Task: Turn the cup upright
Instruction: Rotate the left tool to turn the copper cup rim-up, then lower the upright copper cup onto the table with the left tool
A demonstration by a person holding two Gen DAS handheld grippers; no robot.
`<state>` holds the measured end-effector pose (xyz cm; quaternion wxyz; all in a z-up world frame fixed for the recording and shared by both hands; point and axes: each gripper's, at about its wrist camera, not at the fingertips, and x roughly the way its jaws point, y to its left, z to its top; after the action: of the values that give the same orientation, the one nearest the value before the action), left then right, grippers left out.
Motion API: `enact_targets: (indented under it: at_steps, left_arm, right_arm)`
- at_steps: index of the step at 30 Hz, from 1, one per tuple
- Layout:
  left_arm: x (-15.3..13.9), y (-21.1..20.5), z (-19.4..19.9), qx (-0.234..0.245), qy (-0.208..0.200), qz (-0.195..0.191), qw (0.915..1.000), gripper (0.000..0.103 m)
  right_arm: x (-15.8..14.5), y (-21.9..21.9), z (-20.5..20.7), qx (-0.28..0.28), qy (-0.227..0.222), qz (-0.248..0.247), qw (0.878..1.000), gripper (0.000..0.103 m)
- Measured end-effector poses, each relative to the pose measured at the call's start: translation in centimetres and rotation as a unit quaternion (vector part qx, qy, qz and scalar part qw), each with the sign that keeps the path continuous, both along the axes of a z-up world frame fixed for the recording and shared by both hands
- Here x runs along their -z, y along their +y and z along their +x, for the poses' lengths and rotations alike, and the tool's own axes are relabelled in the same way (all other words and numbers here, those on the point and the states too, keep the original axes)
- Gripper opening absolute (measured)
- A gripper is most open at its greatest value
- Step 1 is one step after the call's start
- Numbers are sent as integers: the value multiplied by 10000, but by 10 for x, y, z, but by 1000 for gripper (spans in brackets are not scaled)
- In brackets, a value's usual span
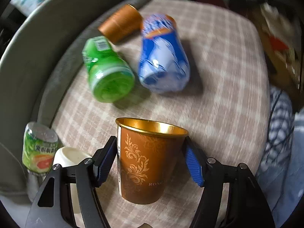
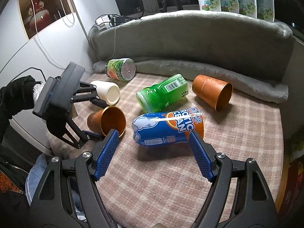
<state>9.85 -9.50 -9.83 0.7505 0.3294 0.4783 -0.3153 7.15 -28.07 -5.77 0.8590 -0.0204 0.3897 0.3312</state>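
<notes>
The cup (image 1: 150, 161), brown with a gold inside, sits between the left tongs (image 1: 151, 158), whose blue pads touch its sides, clenched on it; it is tilted, mouth toward the right tongs (image 2: 153, 152), which hang released above the checked cushion (image 2: 237, 142). Beyond lie a blue can (image 2: 167, 126), a green bottle (image 2: 163, 93) and a second cup (image 2: 212, 91).

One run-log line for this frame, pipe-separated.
left gripper: around brown cup, contact unclear | cup: tilted, not upright | right gripper: open, empty | second brown cup: on side
</notes>
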Motion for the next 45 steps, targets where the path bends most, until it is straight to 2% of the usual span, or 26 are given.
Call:
enact_targets:
  at_steps: [2, 5, 8, 10, 16, 17, 20, 29, 34, 45]
  left_arm:
    - [-3, 7, 3, -220, -21, -351, 9991, 68]
    - [-9, 22, 6, -612, -150, -950, 9935, 68]
    - [-7, 39, 6, -1051, -202, -1613, 9811, 68]
    - [-3, 48, 5, -1287, -324, -1901, 9727, 68]
    - [-14, 50, -17, -1754, -868, -2539, 9472, 68]
    - [-15, 52, -18, -1861, -962, -2659, 9410, 68]
    - [-13, 58, -13, -2136, -931, -2975, 9258, 68]
    - [-7, 65, -18, -2407, -1041, -3080, 9145, 68]
    - [-4, 63, -21, -2484, -1195, -2935, 9153, 68]
    - [-1, 62, -24, -2785, -1346, -2790, 9091, 68]
  right_arm:
    - [0, 3, -1, -22, -21, 5, 10000, 79]
    - [-2, 8, -3, -48, -61, 42, 10000, 79]
    - [-4, 13, -6, -59, -133, 42, 9999, 79]
    - [-6, 18, -7, -83, -162, 56, 9998, 79]
    - [-5, 30, -15, -118, -279, 123, 9995, 79]
    - [-5, 32, -16, -123, -289, 138, 9994, 79]
    - [-4, 37, -17, -135, -283, 157, 9994, 79]
    - [-2, 37, -18, -57, -250, 249, 9994, 79]
    - [0, 42, -21, -3, -326, 201, 9993, 79]
    - [2, 47, -30, 524, -508, -136, 9972, 79]
